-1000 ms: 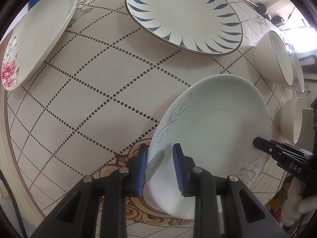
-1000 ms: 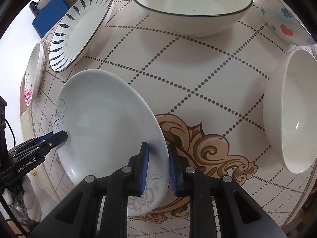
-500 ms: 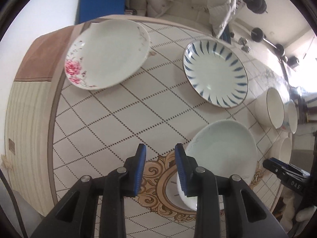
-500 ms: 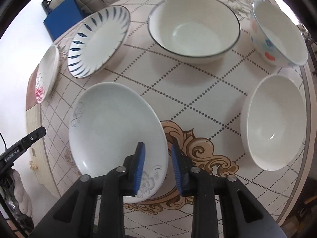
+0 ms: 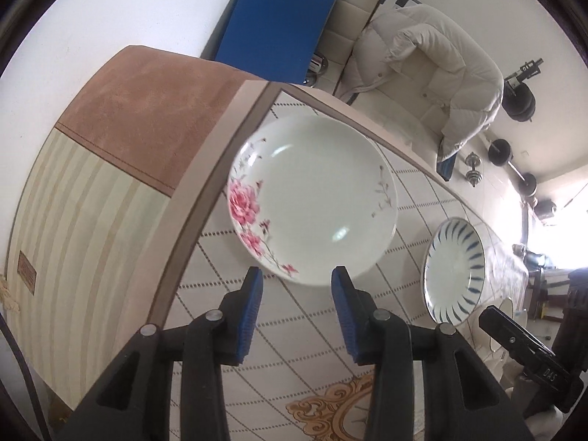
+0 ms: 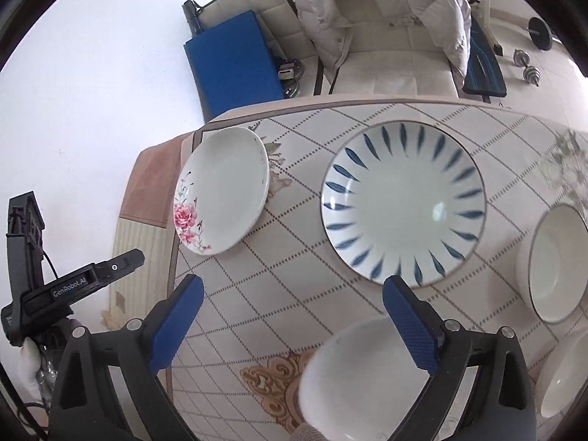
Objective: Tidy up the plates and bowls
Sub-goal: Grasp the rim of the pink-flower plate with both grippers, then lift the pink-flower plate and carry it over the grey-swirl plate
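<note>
My left gripper (image 5: 298, 307) hangs above the near rim of a white plate with pink roses (image 5: 312, 198). Its jaws are opening and nothing is between them. A blue-striped plate (image 5: 454, 279) lies to the right. My right gripper (image 6: 294, 316) is opening very wide over the patterned table (image 6: 294, 257), with bare table between the pads. A pale plate (image 6: 352, 371) shows blurred low down by its right finger, and no pad touches it. The rose plate (image 6: 224, 191) and the blue-striped plate (image 6: 404, 202) lie ahead.
A dark-rimmed bowl (image 6: 555, 268) and a white bowl (image 6: 566, 378) sit at the right. The table's left edge with a hanging cloth (image 5: 110, 202) is close. Beyond stand a chair with a padded jacket (image 6: 386, 11), a blue mat (image 5: 275, 22) and dumbbells (image 6: 529, 70).
Both grippers let go of the pale plate and rose away from it toward the rose plate. The right jaws sprang wide open and the left jaws widened a little.
</note>
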Demonstrator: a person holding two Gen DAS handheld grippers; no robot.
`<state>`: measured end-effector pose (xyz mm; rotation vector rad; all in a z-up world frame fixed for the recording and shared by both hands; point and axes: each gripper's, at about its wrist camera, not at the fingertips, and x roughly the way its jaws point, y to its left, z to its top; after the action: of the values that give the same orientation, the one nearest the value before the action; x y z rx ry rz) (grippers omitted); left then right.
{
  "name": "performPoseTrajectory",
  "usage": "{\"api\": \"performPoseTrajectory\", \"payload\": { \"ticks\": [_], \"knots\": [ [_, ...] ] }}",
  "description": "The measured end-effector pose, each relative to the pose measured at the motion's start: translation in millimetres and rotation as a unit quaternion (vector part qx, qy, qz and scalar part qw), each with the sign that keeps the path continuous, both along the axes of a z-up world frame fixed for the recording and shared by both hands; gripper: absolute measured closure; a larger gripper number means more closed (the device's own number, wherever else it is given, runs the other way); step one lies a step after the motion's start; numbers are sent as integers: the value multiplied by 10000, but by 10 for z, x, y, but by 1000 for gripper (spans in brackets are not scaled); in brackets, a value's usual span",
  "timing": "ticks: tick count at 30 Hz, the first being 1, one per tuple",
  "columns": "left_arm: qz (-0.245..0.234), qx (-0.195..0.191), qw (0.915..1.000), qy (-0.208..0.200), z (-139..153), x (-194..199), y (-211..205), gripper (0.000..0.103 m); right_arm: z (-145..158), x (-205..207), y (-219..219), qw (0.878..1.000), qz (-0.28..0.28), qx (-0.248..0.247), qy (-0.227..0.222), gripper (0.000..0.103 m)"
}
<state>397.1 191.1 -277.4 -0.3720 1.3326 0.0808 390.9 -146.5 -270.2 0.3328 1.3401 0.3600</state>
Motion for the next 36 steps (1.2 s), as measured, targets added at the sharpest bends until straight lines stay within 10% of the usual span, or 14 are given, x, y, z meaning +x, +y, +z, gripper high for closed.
{"api": "performPoseTrajectory", "payload": {
  "ticks": [16, 36],
  "knots": [
    [-427, -395, 9947, 846, -1045, 1162, 581, 67, -1076, 1463, 1039, 9927, 23, 59, 1205, 9],
    [-801, -323, 9932, 783, -1265, 1105, 519, 77, -1492, 1603, 1200, 9889, 201, -83, 1469, 83]
  ]
}}
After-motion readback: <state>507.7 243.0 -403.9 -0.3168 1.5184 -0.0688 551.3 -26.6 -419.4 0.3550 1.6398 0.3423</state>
